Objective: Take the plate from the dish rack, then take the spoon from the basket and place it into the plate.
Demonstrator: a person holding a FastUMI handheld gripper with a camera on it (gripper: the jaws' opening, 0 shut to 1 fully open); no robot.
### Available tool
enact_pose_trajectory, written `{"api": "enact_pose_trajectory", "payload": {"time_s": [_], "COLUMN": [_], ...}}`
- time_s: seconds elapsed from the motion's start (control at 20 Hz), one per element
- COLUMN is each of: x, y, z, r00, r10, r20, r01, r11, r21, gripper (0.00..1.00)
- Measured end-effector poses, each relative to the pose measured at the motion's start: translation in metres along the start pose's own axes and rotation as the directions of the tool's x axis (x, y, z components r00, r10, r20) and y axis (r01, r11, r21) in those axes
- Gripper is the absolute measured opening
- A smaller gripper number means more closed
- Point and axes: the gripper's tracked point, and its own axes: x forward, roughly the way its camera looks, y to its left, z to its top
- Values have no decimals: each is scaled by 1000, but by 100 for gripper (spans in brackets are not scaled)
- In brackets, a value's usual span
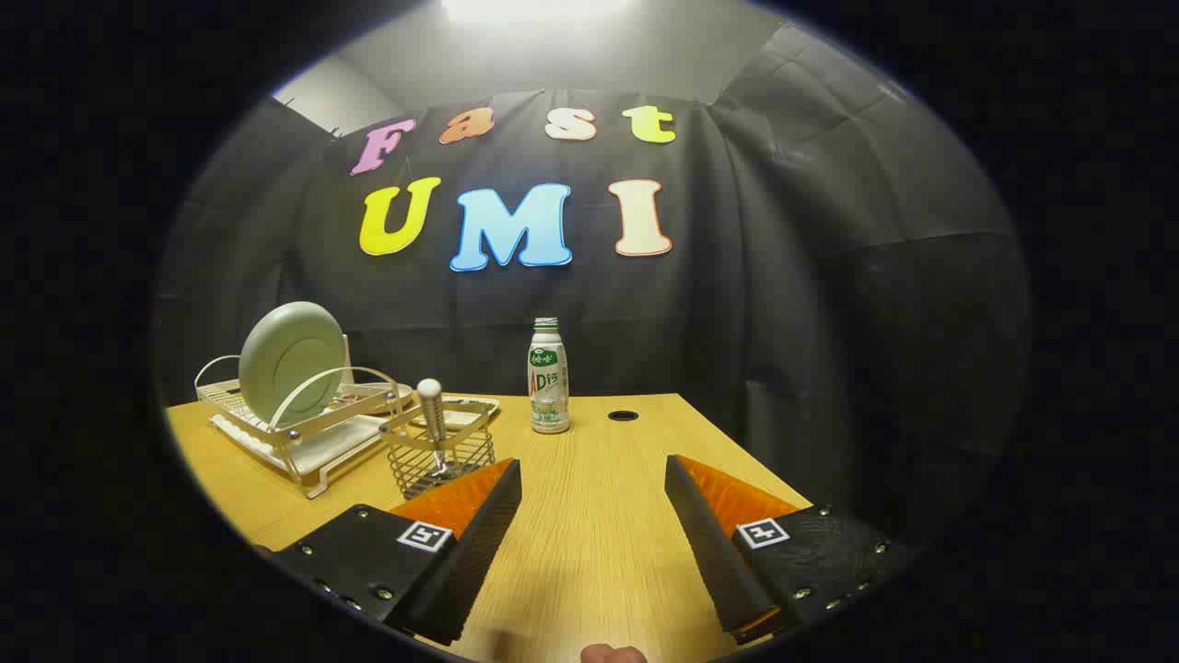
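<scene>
The round pale green plate [291,363] stands on edge in the white wire dish rack [304,433], tilted slightly, on the far left of the light wooden bench [589,516]. Just beside the rack, a wire mesh basket [437,453] holds a metal spoon [430,410] upright, its rounded handle end poking above the rim. The claw [594,479] hovers above the bench with its two black, orange-backed fingers spread apart and nothing between them; the basket sits just ahead of the left finger. A white plastic bottle with green label [548,378] stands beyond the fingers, near a small round hole [623,416] in the bench top. Black cloth walls the booth.
</scene>
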Motion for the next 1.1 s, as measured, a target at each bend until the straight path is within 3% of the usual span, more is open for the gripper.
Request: {"api": "enact_pose_trajectory", "payload": {"time_s": [0.3,0.75,1.1], "x": [32,-4,-16], "y": [-7,62,128], "z": [61,201,235], "r00": [997,994,995], "r10": [-15,-4,-6], "r20": [73,106,95], "r01": [15,3,7], "r11": [1000,1000,1000], "r21": [-1,4,-9], "gripper": [97,97,97]}}
